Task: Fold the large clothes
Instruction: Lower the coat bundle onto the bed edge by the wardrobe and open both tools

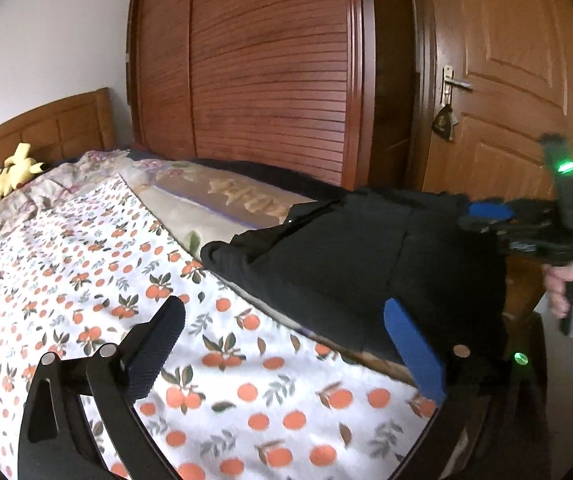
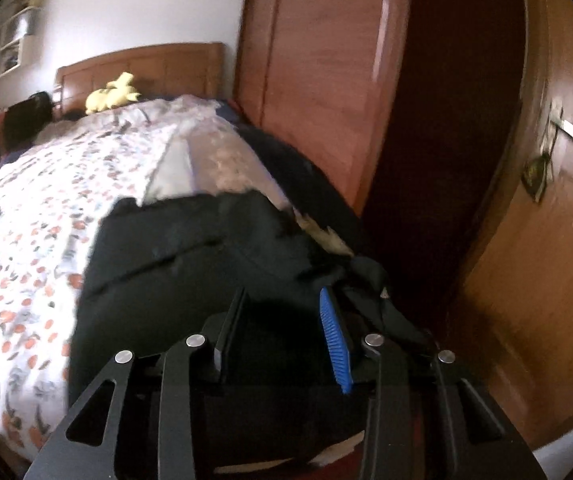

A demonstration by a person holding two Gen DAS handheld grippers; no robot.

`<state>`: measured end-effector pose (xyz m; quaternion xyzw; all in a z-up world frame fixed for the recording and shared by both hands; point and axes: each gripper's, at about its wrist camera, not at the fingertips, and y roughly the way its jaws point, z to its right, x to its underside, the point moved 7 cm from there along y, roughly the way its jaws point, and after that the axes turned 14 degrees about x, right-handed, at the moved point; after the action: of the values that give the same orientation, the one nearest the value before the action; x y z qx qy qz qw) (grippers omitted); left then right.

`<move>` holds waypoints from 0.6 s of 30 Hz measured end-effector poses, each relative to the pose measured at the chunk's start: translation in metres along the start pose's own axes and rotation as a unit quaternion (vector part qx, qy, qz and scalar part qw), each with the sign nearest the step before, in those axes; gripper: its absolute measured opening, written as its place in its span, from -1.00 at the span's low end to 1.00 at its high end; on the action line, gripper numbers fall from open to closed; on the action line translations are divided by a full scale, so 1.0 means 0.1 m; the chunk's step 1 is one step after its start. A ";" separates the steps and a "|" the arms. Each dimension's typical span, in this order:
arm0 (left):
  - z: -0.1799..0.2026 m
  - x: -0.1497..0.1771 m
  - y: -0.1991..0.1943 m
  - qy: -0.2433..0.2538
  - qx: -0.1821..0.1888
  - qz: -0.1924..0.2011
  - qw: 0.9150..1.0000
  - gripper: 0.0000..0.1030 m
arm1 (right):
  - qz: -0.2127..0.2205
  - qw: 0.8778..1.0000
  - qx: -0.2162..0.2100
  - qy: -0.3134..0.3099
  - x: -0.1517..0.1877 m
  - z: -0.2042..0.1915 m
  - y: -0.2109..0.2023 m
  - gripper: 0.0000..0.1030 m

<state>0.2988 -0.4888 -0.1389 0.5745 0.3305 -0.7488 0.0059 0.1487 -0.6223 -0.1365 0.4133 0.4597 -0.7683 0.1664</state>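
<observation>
A large black garment [image 1: 350, 256] lies folded on the foot end of the bed; it also fills the middle of the right wrist view [image 2: 190, 264]. My left gripper [image 1: 282, 312] is open, its fingers spread over the orange-print sheet, with the blue pad [image 1: 414, 344] at the garment's near edge and nothing between the fingers. My right gripper [image 2: 282, 312] hovers over the garment's right end with its fingers apart. It shows in the left wrist view [image 1: 498, 216] at the garment's far right corner, held by a hand. The right wrist view is blurred.
The bed has a white sheet with an orange-fruit print [image 1: 86, 264] and a floral blanket [image 1: 222, 200]. A yellow plush toy [image 1: 14, 172] sits by the wooden headboard [image 1: 46, 128]. A wooden wardrobe [image 1: 270, 68] and a door [image 1: 518, 80] stand close behind the bed.
</observation>
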 end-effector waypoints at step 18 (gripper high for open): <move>0.12 0.33 -1.22 -0.029 -0.043 0.016 0.999 0.95 | 0.004 0.999 -0.002 0.033 0.17 -0.17 -0.51 0.55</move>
<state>0.2299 -0.3875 -0.1060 0.5571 0.3529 -0.7499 0.0518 0.1143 -0.5792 -0.1243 0.4398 0.4646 -0.7528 0.1546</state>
